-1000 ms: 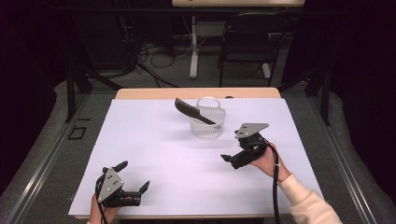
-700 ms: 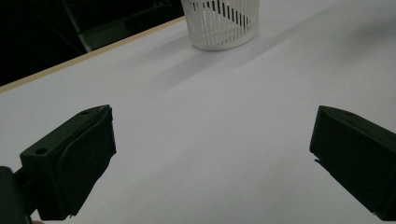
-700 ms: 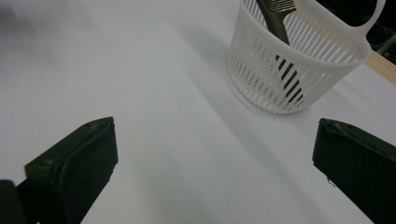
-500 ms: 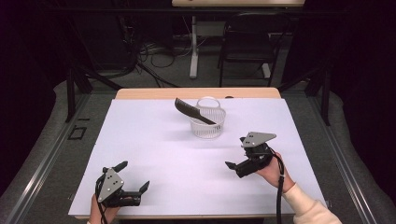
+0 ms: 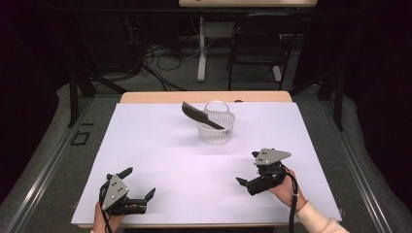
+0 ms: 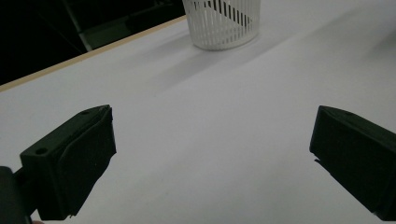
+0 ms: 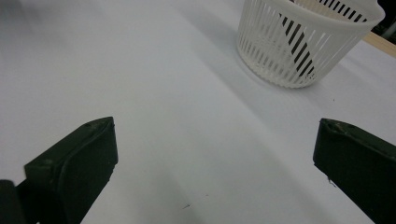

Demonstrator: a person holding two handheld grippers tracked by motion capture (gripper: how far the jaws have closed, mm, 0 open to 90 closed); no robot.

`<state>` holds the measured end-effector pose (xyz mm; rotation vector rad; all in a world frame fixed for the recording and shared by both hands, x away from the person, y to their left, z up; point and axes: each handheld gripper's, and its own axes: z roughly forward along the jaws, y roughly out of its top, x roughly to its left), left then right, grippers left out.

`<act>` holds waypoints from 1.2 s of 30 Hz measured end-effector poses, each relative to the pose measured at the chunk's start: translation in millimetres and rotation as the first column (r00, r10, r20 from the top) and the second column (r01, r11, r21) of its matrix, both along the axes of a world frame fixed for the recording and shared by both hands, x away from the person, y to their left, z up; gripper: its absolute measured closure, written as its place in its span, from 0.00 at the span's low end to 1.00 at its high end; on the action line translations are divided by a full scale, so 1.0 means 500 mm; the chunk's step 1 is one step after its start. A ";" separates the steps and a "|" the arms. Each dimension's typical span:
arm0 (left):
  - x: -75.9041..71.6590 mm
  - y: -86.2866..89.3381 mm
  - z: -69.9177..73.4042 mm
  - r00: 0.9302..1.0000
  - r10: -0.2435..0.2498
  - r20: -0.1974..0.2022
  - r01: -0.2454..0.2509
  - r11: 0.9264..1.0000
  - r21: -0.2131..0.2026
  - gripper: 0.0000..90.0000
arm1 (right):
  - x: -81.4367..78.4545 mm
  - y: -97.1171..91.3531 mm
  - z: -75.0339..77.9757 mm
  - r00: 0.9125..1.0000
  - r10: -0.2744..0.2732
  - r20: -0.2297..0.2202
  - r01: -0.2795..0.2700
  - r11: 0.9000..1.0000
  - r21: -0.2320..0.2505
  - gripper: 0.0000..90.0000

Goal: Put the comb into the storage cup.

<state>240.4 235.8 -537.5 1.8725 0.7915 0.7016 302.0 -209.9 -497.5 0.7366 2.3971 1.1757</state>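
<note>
A white slatted basket [image 5: 216,128] stands at the far middle of the white table sheet [image 5: 160,145]. A black comb [image 5: 200,114] leans in it, its end poking out to the upper left. In the right gripper view the basket [image 7: 306,42] is ahead to the right, with the comb [image 7: 299,42] dark behind the slats. The left gripper view has the basket [image 6: 223,21] at the top. My left gripper [image 5: 139,182] rests open near the front left edge. My right gripper [image 5: 247,168] is open at the front right, empty, well short of the basket.
A strip of the wooden tabletop [image 5: 204,96] shows behind the white sheet. Beyond the table stand a dark chair [image 5: 255,46], a desk leg [image 5: 201,48] and floor cables [image 5: 160,53]. Metal rails [image 5: 46,165] run along both sides.
My right gripper has drawn back from the basket toward the table's front right, staying open. The left gripper, basket and comb have not moved.
</note>
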 end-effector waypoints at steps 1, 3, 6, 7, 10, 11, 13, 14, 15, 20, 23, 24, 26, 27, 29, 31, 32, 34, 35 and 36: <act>0.000 0.001 0.000 1.000 -0.002 0.000 0.002 1.000 0.002 0.00 | -0.002 -0.001 -0.002 1.000 0.000 -0.002 0.000 1.000 0.003 0.00; 0.000 0.001 0.000 1.000 0.002 0.000 -0.002 1.000 0.001 0.00 | -0.008 -0.003 -0.007 1.000 -0.003 -0.001 0.003 1.000 0.005 0.00; 0.000 0.001 0.000 1.000 -0.001 -0.002 0.001 1.000 0.002 0.00 | -0.014 -0.008 -0.015 1.000 -0.009 0.002 0.009 1.000 0.005 0.00; 0.000 0.001 0.000 1.000 0.000 -0.001 0.000 1.000 0.002 0.00 | -0.018 -0.011 -0.017 1.000 -0.014 0.005 0.014 1.000 0.012 0.00; 0.000 0.001 0.000 1.000 0.001 -0.001 -0.001 1.000 0.001 0.00 | -0.025 -0.016 -0.023 1.000 -0.018 0.007 0.018 1.000 0.013 0.00; 0.000 0.001 0.000 1.000 0.001 -0.001 -0.001 1.000 0.002 0.00 | -0.027 -0.017 -0.026 1.000 -0.019 0.000 0.019 1.000 0.009 0.00; 0.000 0.000 0.000 1.000 -0.001 -0.003 0.001 1.000 0.001 0.00 | -0.032 -0.019 -0.028 1.000 -0.021 0.000 0.021 1.000 0.006 0.00; 0.000 0.000 0.000 1.000 -0.001 -0.003 0.001 1.000 0.001 0.00 | -0.033 -0.021 -0.029 1.000 -0.022 0.003 0.022 1.000 0.006 0.00; 0.000 0.000 0.000 1.000 -0.002 -0.001 0.002 1.000 0.003 0.00 | -0.035 -0.023 -0.029 1.000 -0.023 0.003 0.023 1.000 0.006 0.00; 0.000 0.000 -0.001 1.000 -0.003 -0.002 0.003 1.000 0.002 0.00 | -0.044 -0.032 -0.030 0.999 -0.038 0.018 0.038 0.999 0.012 0.00; 0.000 0.000 -0.001 1.000 -0.002 -0.002 0.002 1.000 0.001 0.00 | -0.049 -0.036 -0.031 0.999 -0.044 0.022 0.044 0.999 0.009 0.00; 0.000 0.000 -0.001 1.000 -0.003 -0.003 0.003 1.000 0.000 0.00 | -0.050 -0.036 -0.032 0.998 -0.048 0.028 0.048 0.999 0.012 0.00; 0.000 0.000 -0.001 1.000 -0.004 -0.002 0.004 1.000 0.002 0.00 | -0.053 -0.038 -0.032 0.998 -0.048 0.029 0.047 0.999 0.007 0.00; 0.000 0.000 -0.001 1.000 -0.004 -0.002 0.004 1.000 0.002 0.00 | -0.055 -0.039 -0.032 0.998 -0.051 0.028 0.051 0.999 0.008 0.00; 0.000 0.000 0.000 1.000 -0.004 -0.001 0.004 1.000 0.002 0.00 | -0.058 -0.042 -0.033 0.998 -0.052 0.031 0.052 0.999 0.010 0.00; 0.000 0.000 -0.001 1.000 -0.003 -0.003 0.003 1.000 0.001 0.00 | -0.062 -0.045 -0.034 0.998 -0.057 0.030 0.056 0.998 0.012 0.00; 0.001 0.000 -0.001 1.000 -0.003 -0.002 0.003 1.000 0.001 0.00 | -0.064 -0.046 -0.034 0.998 -0.057 0.030 0.057 0.998 0.013 0.00; 0.001 0.000 -0.001 1.000 -0.003 -0.002 0.003 1.000 0.001 0.00 | -0.068 -0.047 -0.035 0.998 -0.060 0.030 0.059 0.998 0.013 0.00; 0.001 -0.001 -0.001 1.000 -0.002 -0.002 0.002 1.000 0.002 0.00 | -0.070 -0.048 -0.036 0.998 -0.060 0.036 0.059 0.998 0.014 0.00; 0.001 0.000 -0.001 1.000 -0.003 -0.002 0.003 1.000 0.001 0.00 | -0.072 -0.048 -0.037 0.997 -0.062 0.035 0.062 0.998 0.016 0.00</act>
